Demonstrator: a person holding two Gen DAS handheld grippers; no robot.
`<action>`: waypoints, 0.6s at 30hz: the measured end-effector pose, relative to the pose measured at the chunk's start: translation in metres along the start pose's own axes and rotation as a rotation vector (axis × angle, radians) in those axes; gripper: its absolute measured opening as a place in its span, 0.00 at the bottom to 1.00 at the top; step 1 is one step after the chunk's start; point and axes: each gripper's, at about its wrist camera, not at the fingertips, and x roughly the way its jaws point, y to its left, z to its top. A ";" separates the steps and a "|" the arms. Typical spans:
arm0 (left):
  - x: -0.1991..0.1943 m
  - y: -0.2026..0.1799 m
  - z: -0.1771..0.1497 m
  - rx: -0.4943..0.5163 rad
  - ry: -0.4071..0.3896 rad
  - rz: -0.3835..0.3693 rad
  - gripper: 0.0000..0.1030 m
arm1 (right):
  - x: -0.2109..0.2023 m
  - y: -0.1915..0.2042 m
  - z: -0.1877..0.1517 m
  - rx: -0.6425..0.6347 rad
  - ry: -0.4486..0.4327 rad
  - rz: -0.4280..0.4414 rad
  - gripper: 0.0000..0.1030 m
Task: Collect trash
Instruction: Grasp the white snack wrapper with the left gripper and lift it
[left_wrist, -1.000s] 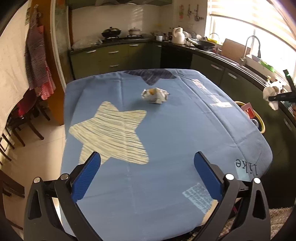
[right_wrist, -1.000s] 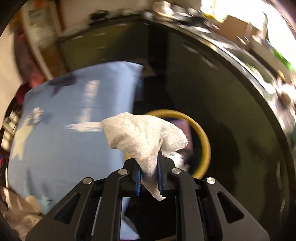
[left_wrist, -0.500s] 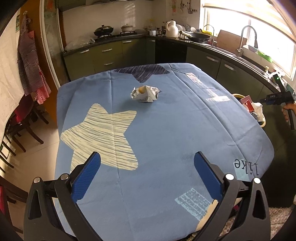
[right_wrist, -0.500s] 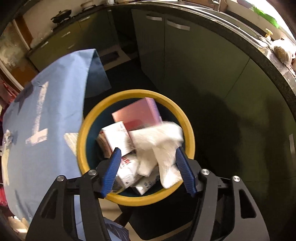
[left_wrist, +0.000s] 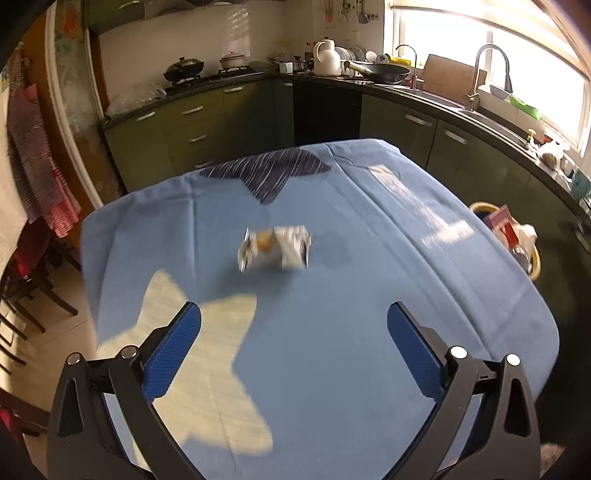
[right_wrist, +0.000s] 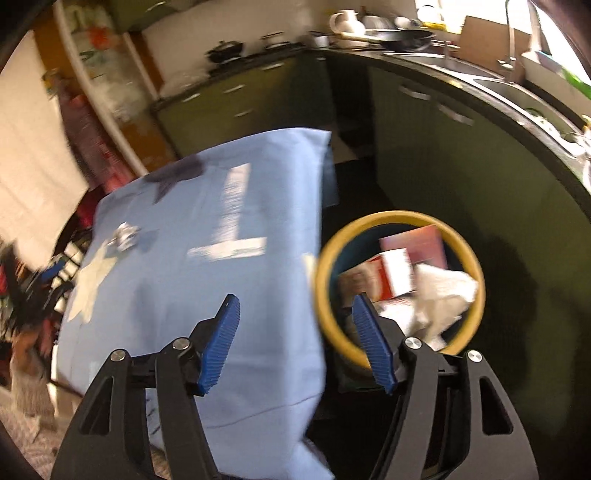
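The crumpled wrapper (left_wrist: 274, 248) lies a little above the middle of my left wrist view, alone on the blue tablecloth (left_wrist: 332, 332), blurred, silvery white with a yellowish spot on top. It sits just above the pale star print (left_wrist: 207, 354) and below the dark star print (left_wrist: 273, 173) near the far edge of the cloth. In my right wrist view the same wrapper (right_wrist: 125, 233) is a small smear at the left of the frame, near the cloth's left edge.

The bin (right_wrist: 461, 243) with its yellow rim stands on the dark floor just beside the table's draped edge, right of centre in the right view. Inside it a white crumpled tissue (right_wrist: 443, 295) rests against the right side, touching a red-and-white carton (right_wrist: 395, 273), with a pink box (right_wrist: 413, 240) behind them. In the left view the bin (left_wrist: 535, 262) peeks out at the right edge past the table.

My left gripper (left_wrist: 293, 317) hangs over the near part of the cloth, its blue pads (left_wrist: 177, 343) spread wide with nothing between them. My right gripper (right_wrist: 295, 325) is likewise spread and empty — its left finger over the cloth, its right finger in front of the bin's rim.

Green cabinets (left_wrist: 207, 125) and a dark counter (left_wrist: 443, 96) curve around the top of the frame.
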 end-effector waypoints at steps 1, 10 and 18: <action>0.008 0.002 0.006 0.001 0.002 -0.007 0.93 | 0.002 0.005 -0.003 -0.009 0.007 0.009 0.62; 0.102 0.026 0.040 -0.099 0.150 0.003 0.93 | 0.013 0.007 -0.016 -0.005 0.033 0.051 0.63; 0.134 0.028 0.043 -0.122 0.202 -0.025 0.93 | 0.027 0.000 -0.021 0.011 0.057 0.080 0.63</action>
